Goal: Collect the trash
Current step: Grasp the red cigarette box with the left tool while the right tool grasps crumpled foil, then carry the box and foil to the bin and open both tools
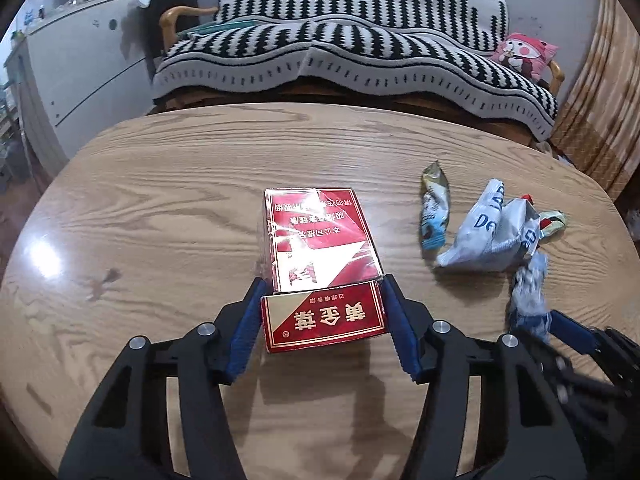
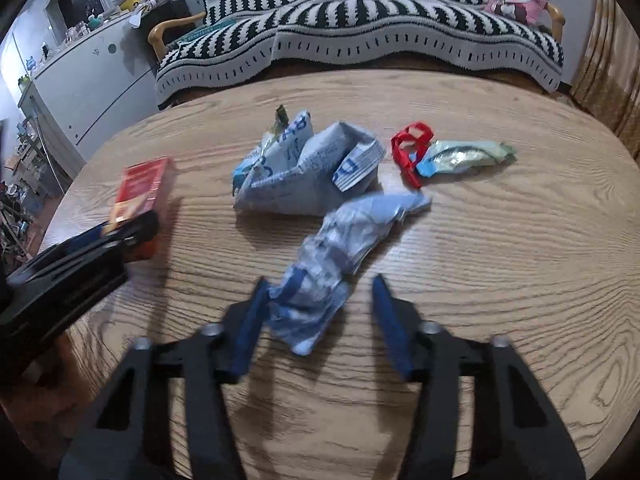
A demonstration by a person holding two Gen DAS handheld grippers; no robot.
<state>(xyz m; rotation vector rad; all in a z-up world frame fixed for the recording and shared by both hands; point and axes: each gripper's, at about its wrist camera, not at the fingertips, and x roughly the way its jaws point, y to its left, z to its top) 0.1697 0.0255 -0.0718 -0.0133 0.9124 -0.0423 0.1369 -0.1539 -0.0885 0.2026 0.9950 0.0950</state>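
A red cigarette carton (image 1: pixel 320 256) lies on the wooden table (image 1: pixel 160 208). My left gripper (image 1: pixel 324 292) has its blue fingers against both sides of the carton's near end. The carton also shows in the right wrist view (image 2: pixel 140 188) with the left gripper (image 2: pixel 108 236) on it. My right gripper (image 2: pixel 318 292) is open around a crumpled blue-white wrapper (image 2: pixel 340 256); the left finger touches it, the right finger stands apart. In the left wrist view this wrapper (image 1: pixel 528 292) and the right gripper (image 1: pixel 560 328) are at the right.
More trash lies beyond: a large crumpled white-blue bag (image 2: pixel 312 164), a red wrapper (image 2: pixel 412 148), a pale green snack wrapper (image 2: pixel 468 158) and a small packet (image 1: pixel 434 208). A striped-blanket sofa (image 2: pixel 360 28) stands behind the table, a white cabinet (image 2: pixel 92 92) at left.
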